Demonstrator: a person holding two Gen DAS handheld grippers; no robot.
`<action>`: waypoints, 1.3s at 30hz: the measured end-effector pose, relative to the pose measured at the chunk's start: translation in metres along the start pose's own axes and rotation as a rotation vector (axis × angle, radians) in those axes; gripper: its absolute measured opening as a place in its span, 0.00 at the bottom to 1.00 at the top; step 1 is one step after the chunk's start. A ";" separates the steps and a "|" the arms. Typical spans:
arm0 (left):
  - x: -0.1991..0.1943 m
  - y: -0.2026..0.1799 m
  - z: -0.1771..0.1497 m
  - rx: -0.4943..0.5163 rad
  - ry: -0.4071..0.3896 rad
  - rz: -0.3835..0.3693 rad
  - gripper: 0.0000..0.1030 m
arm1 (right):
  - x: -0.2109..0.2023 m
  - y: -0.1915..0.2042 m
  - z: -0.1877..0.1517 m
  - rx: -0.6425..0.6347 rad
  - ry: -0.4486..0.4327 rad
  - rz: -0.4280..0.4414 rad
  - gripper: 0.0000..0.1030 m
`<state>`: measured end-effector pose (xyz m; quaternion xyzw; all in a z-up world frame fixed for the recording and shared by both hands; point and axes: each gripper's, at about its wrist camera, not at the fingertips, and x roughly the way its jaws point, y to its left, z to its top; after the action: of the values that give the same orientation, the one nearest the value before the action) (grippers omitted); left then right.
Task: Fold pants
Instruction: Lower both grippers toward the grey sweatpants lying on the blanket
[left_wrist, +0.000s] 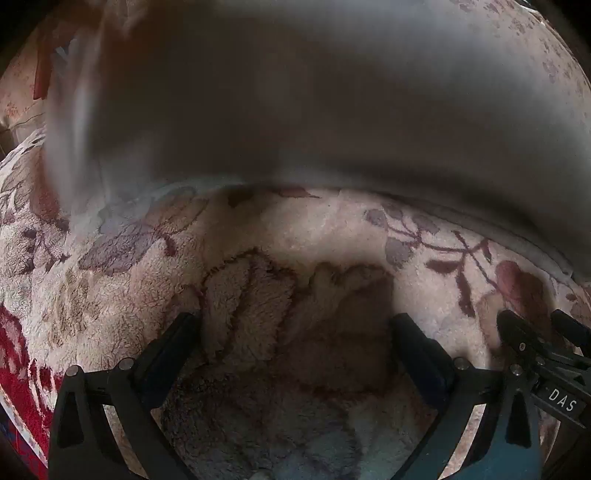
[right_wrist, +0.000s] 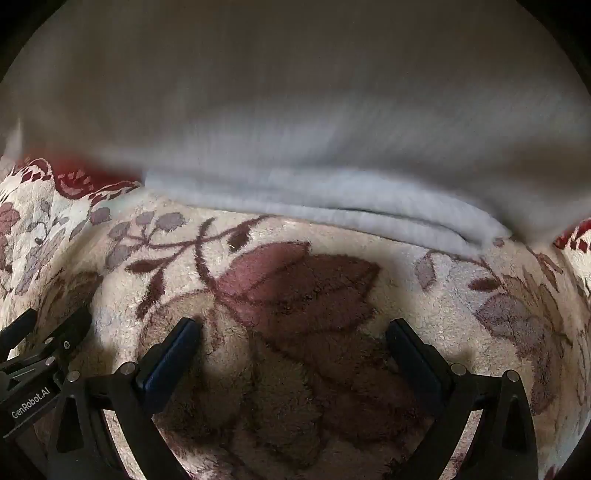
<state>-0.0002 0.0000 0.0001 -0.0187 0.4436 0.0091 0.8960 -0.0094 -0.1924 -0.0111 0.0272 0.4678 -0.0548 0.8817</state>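
The grey pants (left_wrist: 295, 103) lie spread on a fluffy floral blanket (left_wrist: 332, 229) and fill the upper half of the left wrist view, blurred. In the right wrist view the pants (right_wrist: 295, 110) show a stacked, layered near edge (right_wrist: 332, 199). My left gripper (left_wrist: 295, 332) is open and empty over the blanket, short of the pants' near edge. My right gripper (right_wrist: 293, 332) is open and empty over a dark red leaf pattern, also short of the pants. The right gripper also shows at the right edge of the left wrist view (left_wrist: 543, 332).
The cream blanket (right_wrist: 332, 295) with brown, grey and red flowers covers the whole surface. A red patterned border (left_wrist: 14, 362) runs at the lower left. The left gripper shows at the left edge of the right wrist view (right_wrist: 44, 339).
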 end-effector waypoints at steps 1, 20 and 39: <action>0.000 0.000 0.000 0.000 0.000 0.000 1.00 | 0.000 0.000 0.000 0.000 0.000 0.000 1.00; 0.003 -0.002 0.001 0.012 0.006 0.015 1.00 | 0.003 0.000 0.001 0.002 0.001 0.003 1.00; -0.024 -0.007 -0.001 0.053 0.016 0.003 1.00 | -0.024 -0.019 -0.007 -0.089 0.055 0.176 1.00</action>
<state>-0.0154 -0.0072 0.0184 0.0058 0.4508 -0.0015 0.8926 -0.0304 -0.2089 0.0050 0.0304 0.4896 0.0443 0.8703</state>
